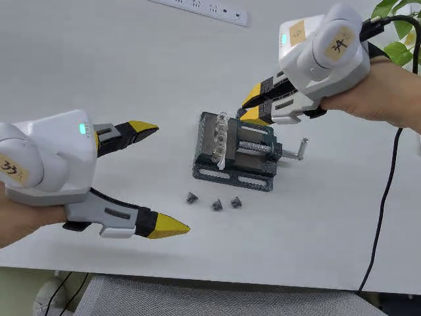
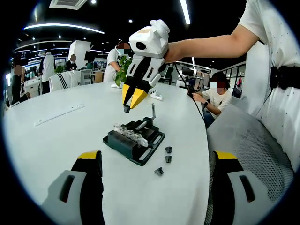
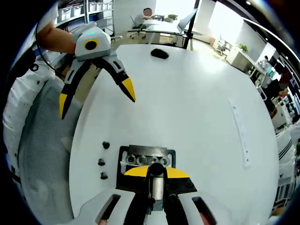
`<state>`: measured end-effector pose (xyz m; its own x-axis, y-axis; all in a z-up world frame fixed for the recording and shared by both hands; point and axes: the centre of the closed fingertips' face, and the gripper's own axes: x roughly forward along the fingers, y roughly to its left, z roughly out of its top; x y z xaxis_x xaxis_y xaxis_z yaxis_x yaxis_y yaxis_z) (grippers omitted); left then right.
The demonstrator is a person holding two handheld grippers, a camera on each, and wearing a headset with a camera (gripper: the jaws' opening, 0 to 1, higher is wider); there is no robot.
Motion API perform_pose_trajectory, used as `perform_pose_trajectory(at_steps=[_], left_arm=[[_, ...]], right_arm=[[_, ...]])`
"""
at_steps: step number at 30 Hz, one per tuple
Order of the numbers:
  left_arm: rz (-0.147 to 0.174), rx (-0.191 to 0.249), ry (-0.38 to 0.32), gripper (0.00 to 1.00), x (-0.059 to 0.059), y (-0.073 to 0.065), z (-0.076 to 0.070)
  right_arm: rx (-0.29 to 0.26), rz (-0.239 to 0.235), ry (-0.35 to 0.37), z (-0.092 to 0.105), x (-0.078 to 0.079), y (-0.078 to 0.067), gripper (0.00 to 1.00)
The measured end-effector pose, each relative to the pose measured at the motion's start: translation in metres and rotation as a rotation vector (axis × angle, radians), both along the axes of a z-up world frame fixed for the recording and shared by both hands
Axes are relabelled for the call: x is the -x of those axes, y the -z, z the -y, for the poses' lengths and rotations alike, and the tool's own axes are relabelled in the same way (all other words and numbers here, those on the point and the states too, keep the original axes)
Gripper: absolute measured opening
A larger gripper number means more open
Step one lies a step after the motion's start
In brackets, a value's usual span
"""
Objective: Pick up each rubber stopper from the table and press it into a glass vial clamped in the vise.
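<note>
Our right claw point(image 1: 244, 112) is pressed together on a small dark stopper point(image 3: 157, 169). It pinches at the very tips so that, we judge, the stopper's end is free to enter a vial mouth. The claw hangs just above the vise point(image 1: 250, 174), and the row of four vials point(image 1: 222, 137) sits directly below and a little ahead of its tips, with nothing touching yet. The vise clamps the vials upright, which should hold them firm against a downward push. All four look open and empty, though the glass is too small for us to be certain. Our left claw point(image 1: 170, 178) is spread wide and holds nothing, well to the side of the vise. Three more stoppers point(image 1: 216, 205) lie loose on the bench point(image 1: 131, 59), ahead of the left claw's open jaws and between it and the vise, within easy reach for the next pick. We take the step in hand to be seating the first stopper, which calls for lining the tips over one mouth before pressing straight down.
</note>
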<state>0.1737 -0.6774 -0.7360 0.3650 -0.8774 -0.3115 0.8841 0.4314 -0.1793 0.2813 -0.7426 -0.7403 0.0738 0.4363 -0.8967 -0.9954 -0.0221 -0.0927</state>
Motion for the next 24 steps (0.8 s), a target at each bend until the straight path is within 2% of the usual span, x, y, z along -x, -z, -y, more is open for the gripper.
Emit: perform_pose_trajectory(at_steps=[4, 16, 24], left_arm=[[-0.001, 0.006, 0.001, 0.97, 0.000, -0.001, 0.001], [-0.003, 0.022, -0.005, 0.97, -0.002, -0.001, 0.002], [-0.006, 0.025, -0.011, 0.96, -0.005, 0.000, 0.001]], right_arm=[[0.005, 0.001, 0.000, -0.002, -0.007, 0.006, 0.06], [0.020, -0.014, -0.004, -0.010, -0.015, 0.024, 0.06], [0.030, -0.023, -0.008, -0.011, -0.015, 0.029, 0.06]])
